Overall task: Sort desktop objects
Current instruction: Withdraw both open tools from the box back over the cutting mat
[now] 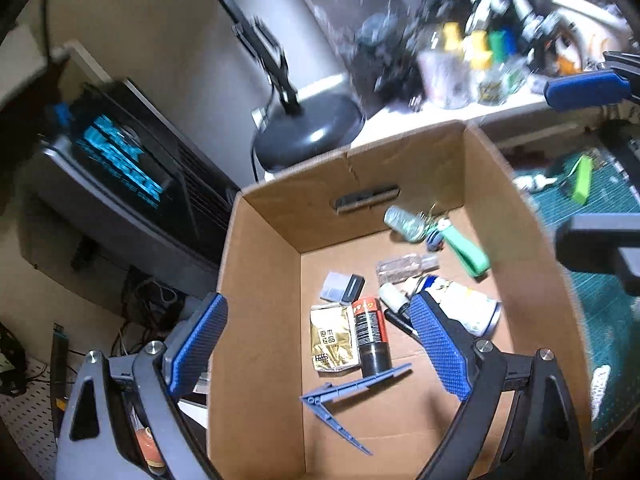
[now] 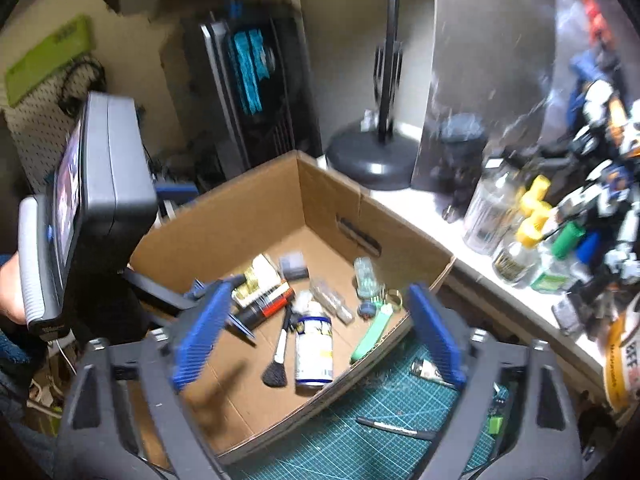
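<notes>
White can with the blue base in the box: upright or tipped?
Tipped. The white can lies on its side on the floor of the cardboard box, with the brush beside it.

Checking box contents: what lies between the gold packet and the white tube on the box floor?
In the left wrist view, a red-and-black cylinder lies beside the gold packet, then a black brush handle before the white tube.

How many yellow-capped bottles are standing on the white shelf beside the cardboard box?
2. One yellow-capped bottle stands near the shelf's front edge; the other stands just behind it, next to the clear jar. The picture is blurred, so more may be hidden among the clutter.
</notes>
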Tool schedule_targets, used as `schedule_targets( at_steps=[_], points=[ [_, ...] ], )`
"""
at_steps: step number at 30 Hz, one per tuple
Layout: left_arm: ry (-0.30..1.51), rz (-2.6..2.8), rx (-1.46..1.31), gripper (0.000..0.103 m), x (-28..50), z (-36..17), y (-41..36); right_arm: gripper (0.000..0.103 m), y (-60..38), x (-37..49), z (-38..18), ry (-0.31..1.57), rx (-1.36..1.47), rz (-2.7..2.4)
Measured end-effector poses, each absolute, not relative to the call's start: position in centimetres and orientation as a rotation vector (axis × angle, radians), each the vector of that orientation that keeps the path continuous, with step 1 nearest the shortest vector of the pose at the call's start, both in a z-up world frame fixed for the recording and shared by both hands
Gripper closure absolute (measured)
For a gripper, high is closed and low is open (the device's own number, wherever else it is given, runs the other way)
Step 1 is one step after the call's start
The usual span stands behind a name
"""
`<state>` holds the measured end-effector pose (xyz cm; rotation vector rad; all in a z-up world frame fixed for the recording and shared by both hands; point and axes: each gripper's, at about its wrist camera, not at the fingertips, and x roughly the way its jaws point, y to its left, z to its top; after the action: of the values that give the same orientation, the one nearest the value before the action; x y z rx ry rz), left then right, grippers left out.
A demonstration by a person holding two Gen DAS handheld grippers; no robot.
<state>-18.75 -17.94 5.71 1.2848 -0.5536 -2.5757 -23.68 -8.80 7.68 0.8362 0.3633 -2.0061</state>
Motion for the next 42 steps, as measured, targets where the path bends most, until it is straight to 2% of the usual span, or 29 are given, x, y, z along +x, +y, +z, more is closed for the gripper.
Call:
schedule_targets(
  at_steps=[4,11,13,16,26,34,42],
  points=[
    [-0.574,-2.63,1.174,0.009,-15.5,8.8,-16.1,0.0,-5.9,-20.7,10.6,0.315,0.701,-2.047],
    [-0.582,-2.719,0.953,0.009,-10.1,12.5,-13.1,0.0,-0.6,-15.9,15.4,0.178,0.542,-2.089],
    [-0.573,-2.751,0.875,0.0,-8.5,13.6,-12.4,0.0,1.3,-14.2,16.7,0.131,0.489,-2.086],
    [-0.558,-2.791,0.738,0.0,-6.1,15.5,-11.3,0.0,3.8,-11.4,18.6,0.094,0.405,-2.079],
    [-0.406,-2.944,0.454,0.0,0.9,19.2,-7.8,0.0,9.7,-3.6,20.9,0.141,0.193,-2.312],
    [-0.312,-3.057,0.326,0.0,4.5,17.9,-5.9,0.0,16.8,1.1,19.6,0.123,0.089,-2.54],
    [-0.126,-3.265,0.416,0.0,3.2,11.2,-4.1,0.0,22.9,3.2,16.5,0.127,0.151,-2.679]
  ],
)
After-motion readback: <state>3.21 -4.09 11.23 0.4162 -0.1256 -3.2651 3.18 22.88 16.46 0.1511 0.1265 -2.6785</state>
